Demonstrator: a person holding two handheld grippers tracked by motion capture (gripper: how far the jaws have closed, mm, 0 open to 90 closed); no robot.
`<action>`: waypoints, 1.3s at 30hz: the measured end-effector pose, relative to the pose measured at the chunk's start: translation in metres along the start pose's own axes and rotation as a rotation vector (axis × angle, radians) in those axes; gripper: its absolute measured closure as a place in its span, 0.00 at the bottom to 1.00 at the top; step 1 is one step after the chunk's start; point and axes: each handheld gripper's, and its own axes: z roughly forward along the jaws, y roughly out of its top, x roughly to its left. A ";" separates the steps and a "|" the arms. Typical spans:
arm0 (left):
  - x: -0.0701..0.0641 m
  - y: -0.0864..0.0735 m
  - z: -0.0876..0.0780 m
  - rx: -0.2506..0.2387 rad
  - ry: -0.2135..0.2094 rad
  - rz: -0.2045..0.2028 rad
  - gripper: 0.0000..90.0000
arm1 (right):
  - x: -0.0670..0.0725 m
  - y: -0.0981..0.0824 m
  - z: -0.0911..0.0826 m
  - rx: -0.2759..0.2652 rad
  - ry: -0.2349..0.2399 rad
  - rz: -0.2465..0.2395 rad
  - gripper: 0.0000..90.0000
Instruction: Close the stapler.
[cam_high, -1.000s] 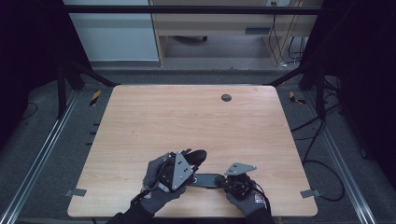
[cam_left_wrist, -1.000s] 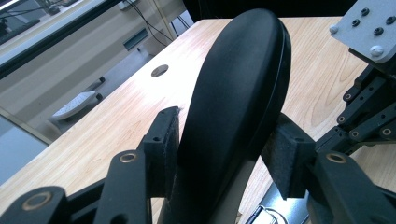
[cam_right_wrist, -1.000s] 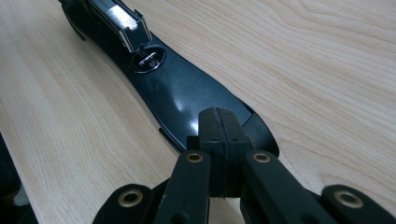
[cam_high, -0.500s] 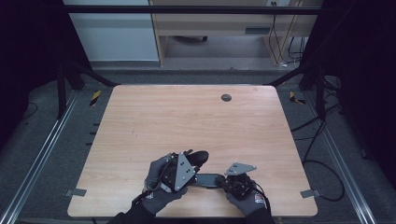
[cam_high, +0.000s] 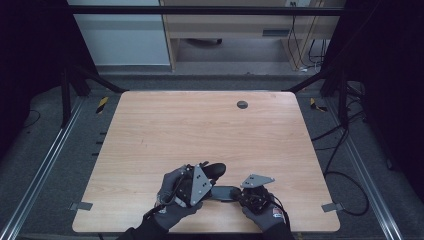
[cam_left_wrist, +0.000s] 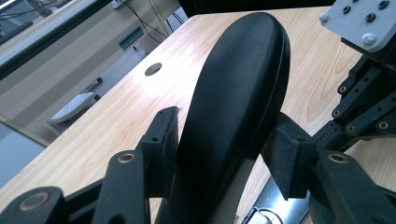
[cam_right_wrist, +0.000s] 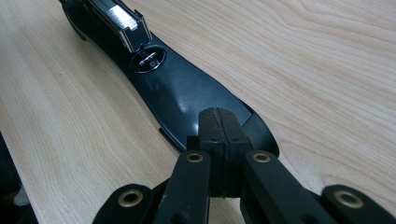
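Note:
A black stapler-like device lies near the table's front edge, swung open. Its rounded top cover (cam_high: 216, 170) (cam_left_wrist: 238, 93) stands up between the jaws of my left gripper (cam_high: 210, 176) (cam_left_wrist: 224, 149), whose pads press on both of its sides. The flat base (cam_high: 225, 192) (cam_right_wrist: 182, 93), with a small metal plate and a metal channel at its far end, lies on the wood. My right gripper (cam_high: 239, 194) (cam_right_wrist: 219, 126) is shut, its joined tips resting on the near end of the base. The right gripper's body (cam_left_wrist: 369, 93) appears in the left gripper view at the upper right.
The wooden table (cam_high: 200, 125) has a round cable hole (cam_high: 242, 104) near its far edge. Metal rails run along both sides, and cables (cam_high: 345, 175) lie on the floor to the right. A desk stands beyond the far edge.

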 end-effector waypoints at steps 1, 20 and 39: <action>-0.001 0.000 0.001 0.001 -0.001 0.002 0.54 | 0.000 0.000 0.000 0.000 0.000 0.000 1.00; -0.012 -0.001 0.010 0.024 -0.005 0.057 0.53 | 0.000 0.000 0.000 0.002 -0.002 0.002 1.00; -0.019 -0.002 0.017 0.042 -0.004 0.095 0.52 | 0.000 0.000 0.000 0.003 -0.001 0.001 1.00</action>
